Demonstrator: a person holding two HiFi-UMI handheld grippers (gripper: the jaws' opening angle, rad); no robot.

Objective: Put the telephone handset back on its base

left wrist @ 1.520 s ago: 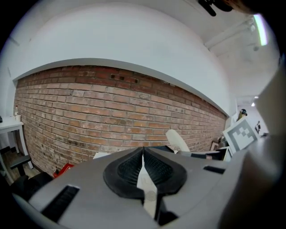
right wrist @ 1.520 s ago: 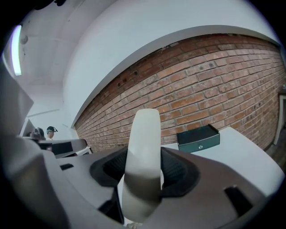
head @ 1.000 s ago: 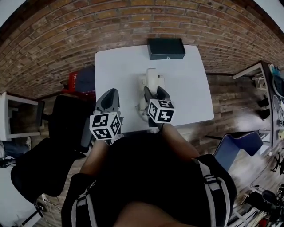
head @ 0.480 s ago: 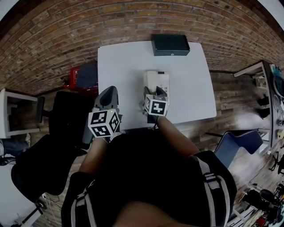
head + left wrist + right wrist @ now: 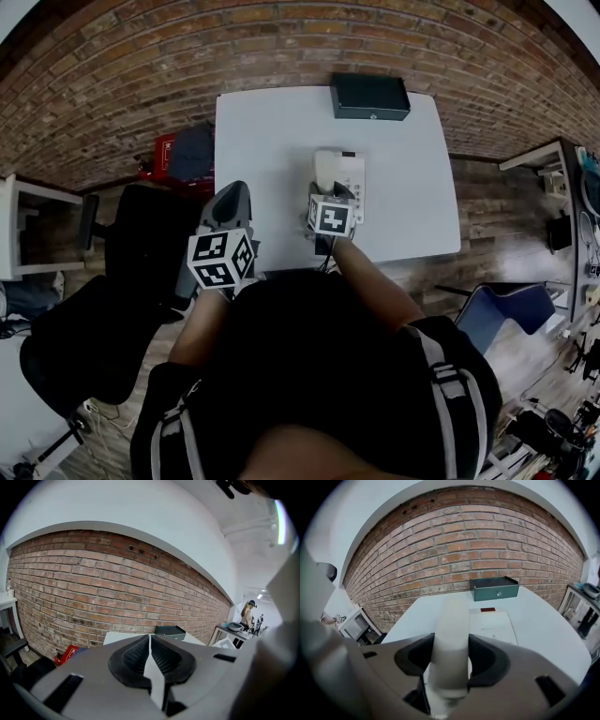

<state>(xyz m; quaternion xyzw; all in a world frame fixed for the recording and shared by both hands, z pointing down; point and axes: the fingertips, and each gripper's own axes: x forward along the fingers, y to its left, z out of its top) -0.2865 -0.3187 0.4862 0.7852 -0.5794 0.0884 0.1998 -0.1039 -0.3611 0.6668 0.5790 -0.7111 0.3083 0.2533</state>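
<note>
Cream plastic telephone handset [image 5: 451,620] sits clamped between the jaws of the right gripper, and how it lines up with its base decides the coming move.

On the left, the left gripper [image 5: 149,639] has its jaws pressed together on nothing. It hangs over the near left edge of the white surface [image 5: 272,141], apart from the telephone and aimed at the brick wall.

The right gripper [image 5: 450,651] is the nearer one and carries the load. The handset's long axis runs straight ahead along the jaws, away from the person.

The flat cream telephone base [image 5: 492,625] lies just below and slightly to the right of the handset, with its length parallel to it. In the head view the right gripper hovers over the base's near end. I cannot tell whether the handset touches the cradle yet.

Judging from this, a short lowering with a small sideways correction remains.

A dark green metal box [image 5: 494,588] stands beyond, at the far edge.
</note>
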